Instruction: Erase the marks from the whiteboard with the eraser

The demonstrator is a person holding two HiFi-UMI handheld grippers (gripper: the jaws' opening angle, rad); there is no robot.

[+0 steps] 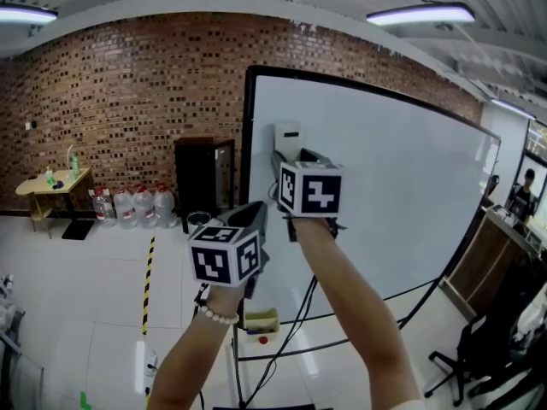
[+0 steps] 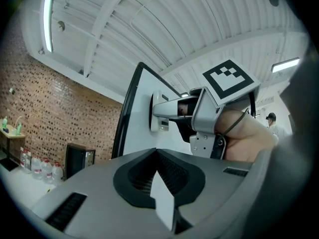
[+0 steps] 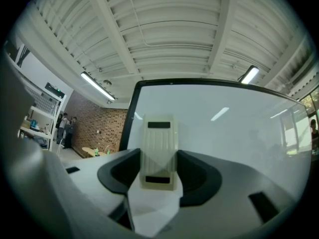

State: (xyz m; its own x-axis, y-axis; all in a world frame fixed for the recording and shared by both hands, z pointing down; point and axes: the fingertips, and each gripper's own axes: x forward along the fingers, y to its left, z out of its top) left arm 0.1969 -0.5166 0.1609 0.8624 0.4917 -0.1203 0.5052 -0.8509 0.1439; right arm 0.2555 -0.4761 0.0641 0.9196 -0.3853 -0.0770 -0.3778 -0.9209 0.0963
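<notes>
Over on the left, held the left gripper [image 2: 158,183] just below the other one, jaws pressed together, empty. Up beside it, pinched the eraser [image 3: 159,148] in the right gripper [image 3: 158,180] and had it flat against the whiteboard [image 1: 402,186], near the top left corner.

I count one whiteboard [image 1: 385,195], one eraser [image 1: 287,135] and two tongs: the left tongs [image 2: 158,156] and the right tongs [image 3: 158,171]. By the brick wall [image 1: 128,101] I see four water jugs [image 1: 133,205], one black cabinet [image 1: 203,178] and two green bottles [image 1: 49,176].
</notes>
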